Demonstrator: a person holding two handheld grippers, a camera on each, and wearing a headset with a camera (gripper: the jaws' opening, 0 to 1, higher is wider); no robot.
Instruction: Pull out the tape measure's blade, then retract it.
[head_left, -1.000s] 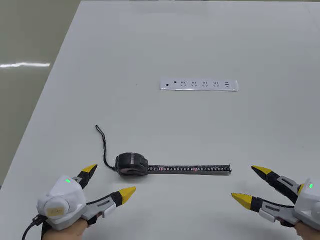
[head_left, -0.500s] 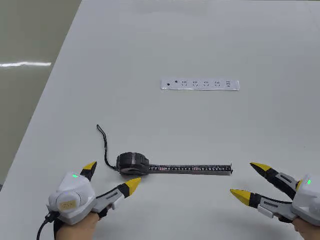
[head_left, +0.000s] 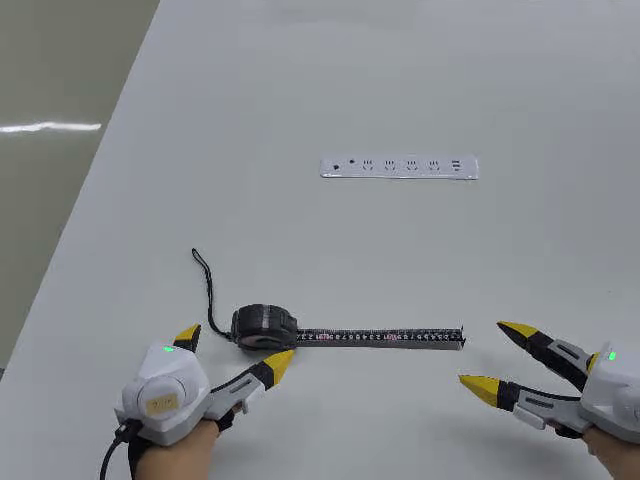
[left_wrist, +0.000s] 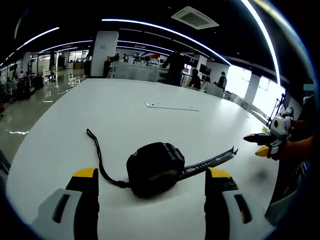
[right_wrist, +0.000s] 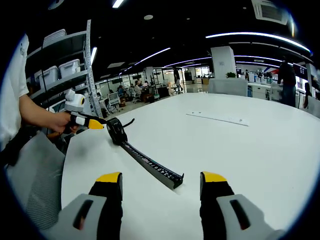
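A black tape measure (head_left: 263, 326) lies on the white table (head_left: 380, 90), its blade (head_left: 380, 337) drawn out to the right and its wrist cord (head_left: 205, 290) trailing up-left. My left gripper (head_left: 233, 351) is open just short of the case (left_wrist: 152, 166), one jaw on each side of it, not touching. My right gripper (head_left: 498, 356) is open a short way right of the blade's end hook (head_left: 461, 337). From the right gripper view the blade (right_wrist: 150, 162) runs toward my right gripper (right_wrist: 161, 179), ending just short of the jaws.
A white power strip (head_left: 399, 167) lies flat farther back on the table. The table's left edge (head_left: 90, 190) drops to a shiny floor. People and desks stand far behind in the left gripper view.
My left gripper has moved right and forward until its jaws flank the tape case. The right gripper and the tape have stayed about where they were.
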